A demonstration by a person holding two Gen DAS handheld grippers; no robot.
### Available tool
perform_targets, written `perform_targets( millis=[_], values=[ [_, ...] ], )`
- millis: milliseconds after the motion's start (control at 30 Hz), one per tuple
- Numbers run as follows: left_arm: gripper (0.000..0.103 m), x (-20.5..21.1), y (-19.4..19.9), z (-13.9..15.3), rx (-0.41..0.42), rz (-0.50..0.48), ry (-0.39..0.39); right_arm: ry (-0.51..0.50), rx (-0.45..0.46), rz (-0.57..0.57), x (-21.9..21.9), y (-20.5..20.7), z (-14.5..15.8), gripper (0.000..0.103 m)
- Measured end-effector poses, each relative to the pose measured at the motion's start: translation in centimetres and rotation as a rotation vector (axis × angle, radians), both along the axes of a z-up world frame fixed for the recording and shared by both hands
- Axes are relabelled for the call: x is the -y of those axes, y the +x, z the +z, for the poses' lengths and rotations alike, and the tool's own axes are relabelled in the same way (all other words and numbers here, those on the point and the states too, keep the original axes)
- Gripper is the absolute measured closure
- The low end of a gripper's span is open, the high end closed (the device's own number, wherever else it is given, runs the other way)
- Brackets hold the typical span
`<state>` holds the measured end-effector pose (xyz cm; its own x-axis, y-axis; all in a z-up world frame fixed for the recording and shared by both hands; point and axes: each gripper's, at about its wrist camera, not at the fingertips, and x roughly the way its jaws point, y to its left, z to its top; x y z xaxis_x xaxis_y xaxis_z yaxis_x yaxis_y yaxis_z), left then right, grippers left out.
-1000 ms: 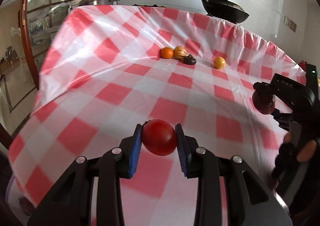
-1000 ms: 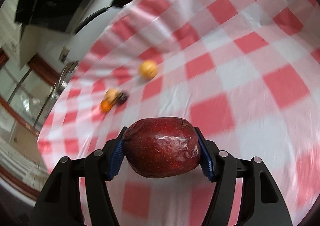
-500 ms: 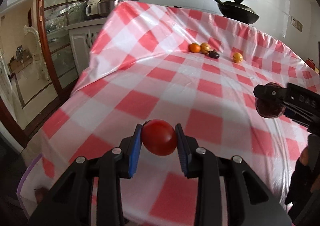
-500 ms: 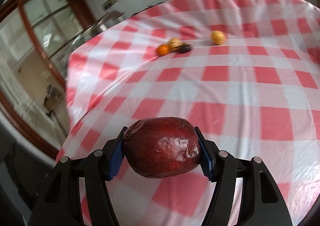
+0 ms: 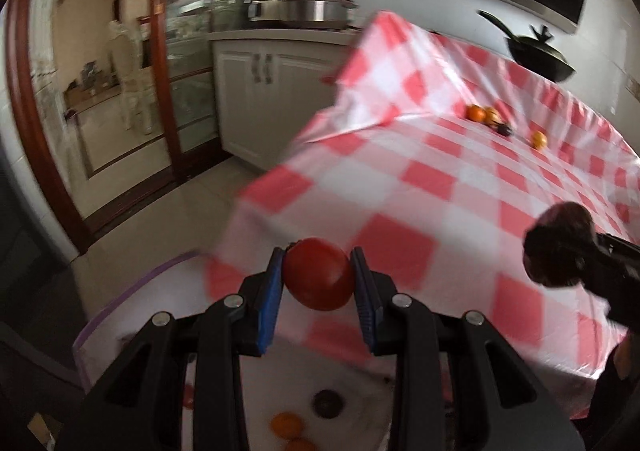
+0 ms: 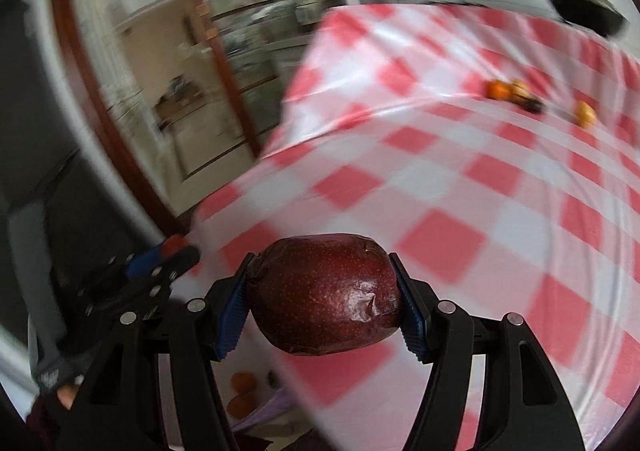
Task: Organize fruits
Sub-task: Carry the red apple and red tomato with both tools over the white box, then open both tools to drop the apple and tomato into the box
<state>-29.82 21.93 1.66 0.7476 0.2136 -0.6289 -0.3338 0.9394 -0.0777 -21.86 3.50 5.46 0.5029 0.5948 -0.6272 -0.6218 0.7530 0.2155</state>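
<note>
My left gripper (image 5: 318, 283) is shut on a red tomato (image 5: 319, 279), held past the near left corner of the red-checked table (image 5: 460, 187). Below it is a white tray with a purple rim (image 5: 132, 287) holding oranges (image 5: 285, 424) and a dark fruit (image 5: 327, 404). My right gripper (image 6: 324, 311) is shut on a dark red apple (image 6: 324, 291), over the table's near edge; it also shows in the left wrist view (image 5: 560, 251). Two oranges (image 5: 476, 113), a dark fruit (image 5: 503, 130) and another orange (image 5: 539, 139) lie far back on the table.
A black wok (image 5: 538, 55) stands behind the table. White cabinets (image 5: 256, 91) with cookers (image 5: 316, 9) and a wood-framed glass door (image 5: 168, 71) are at the left. The tiled floor (image 5: 160, 219) lies beside the table.
Both grippers have pulled back and left from over the table toward its near left corner, still holding their fruit. The tray below has come into view.
</note>
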Motion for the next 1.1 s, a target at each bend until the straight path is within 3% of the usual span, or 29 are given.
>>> perform_targets(
  millis=[233,467,733,967,1100],
  values=[
    [0.069,-6.5,-3.8,-2.5,-0.056,0.162,-0.031,-0.057,0.061,0.296,-6.4,-5.8,-0.7,0.04],
    [0.069,-11.1,-3.4,-9.4,-0.314,0.212,-0.083,-0.265,-0.025,0.484,-12.8,-8.9,-7.0,0.04],
    [0.069,-11.8,-3.4,-16.2,-0.576,0.204,-0.119,-0.484,-0.136,0.466,-18.5,-7.3,-14.3,0.04],
    [0.068,-12.3,-3.6,-17.2,-0.628,0.22,-0.134,-0.617,-0.147,0.435,-21.7,-6.5,-17.7,0.04],
    [0.066,-12.1,-3.7,-17.4,-0.632,0.215,-0.13,-0.626,-0.129,0.453,-21.4,-6.2,-17.8,0.039]
  ],
)
